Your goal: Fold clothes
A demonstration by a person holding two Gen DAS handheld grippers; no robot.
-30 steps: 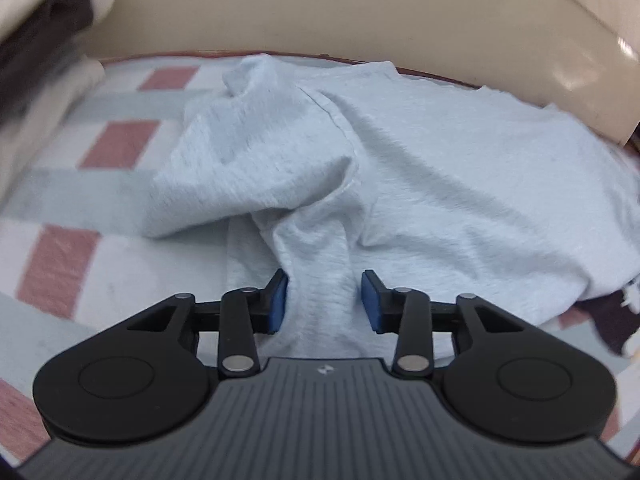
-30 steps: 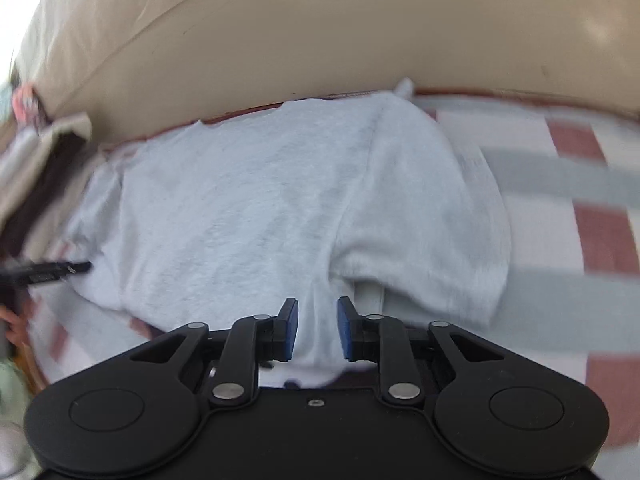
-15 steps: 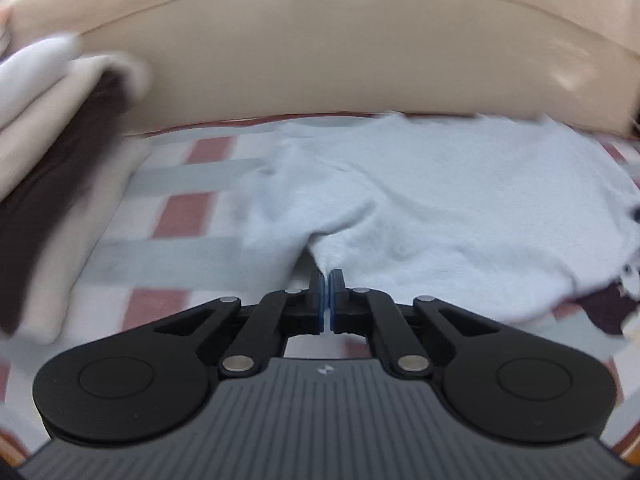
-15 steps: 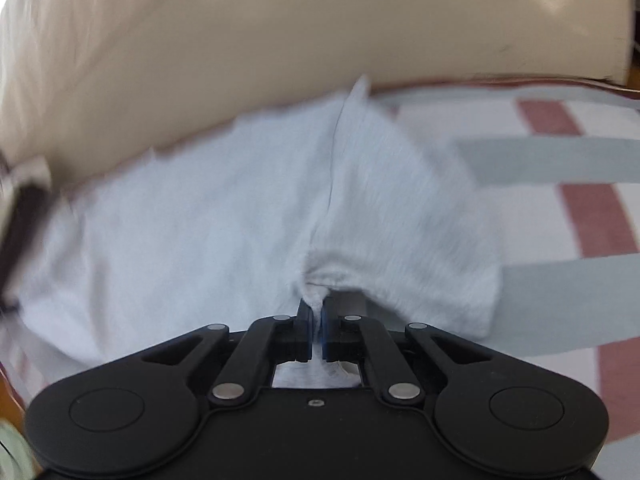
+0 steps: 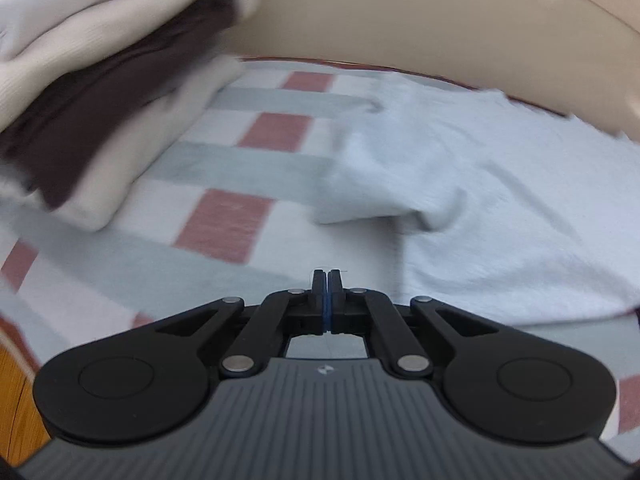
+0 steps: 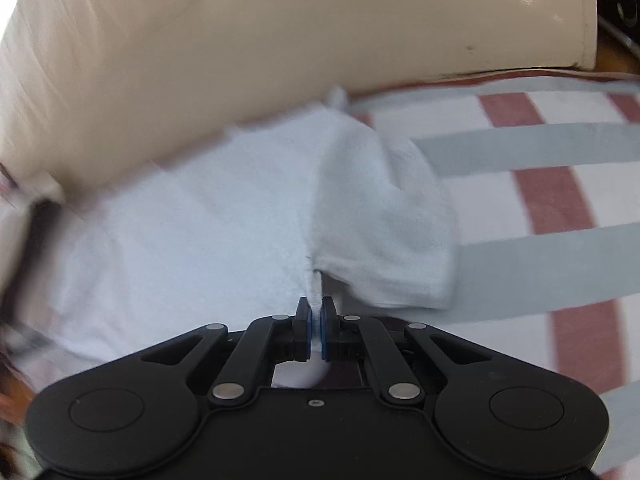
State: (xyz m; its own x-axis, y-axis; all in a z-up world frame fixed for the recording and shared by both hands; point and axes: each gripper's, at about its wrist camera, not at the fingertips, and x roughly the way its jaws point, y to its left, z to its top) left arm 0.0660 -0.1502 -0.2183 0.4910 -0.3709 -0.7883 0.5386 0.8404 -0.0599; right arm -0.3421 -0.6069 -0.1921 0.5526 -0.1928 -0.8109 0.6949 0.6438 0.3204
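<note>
Across the checked cover (image 5: 224,220) of red, grey and white, in front of a cream cushioned back (image 6: 280,40), the pale blue-grey T-shirt (image 5: 500,208) lay spread flat, its far edge against the cushion and one short sleeve (image 6: 384,240) out to the side. It was the largest thing in reach, and it looked soft, light and limp: a knit that would sag and drag at any point not held, and would neither slip nor break. By that judgement the best hold was a thin pinch of hem or of the seam where sleeve meets body, one grip on each side, so the cloth could be lifted evenly and laid over on itself.

Next in size, the stack of folded clothes (image 5: 100,92) sat to the left on the cover, well apart from the shirt: I counted one white layer, one beige, one dark brown and another beige below, four so far as the blur allowed.

Of shirts to fold there was one, with two sleeves, one showing in each view.

Smallest were the two tongs. The right gripper (image 6: 315,312) was clamped on a ridge of the shirt's fabric near the sleeve seam. The left gripper (image 5: 327,292) was fully closed, with bare cover beneath and no cloth visible between its pads.
</note>
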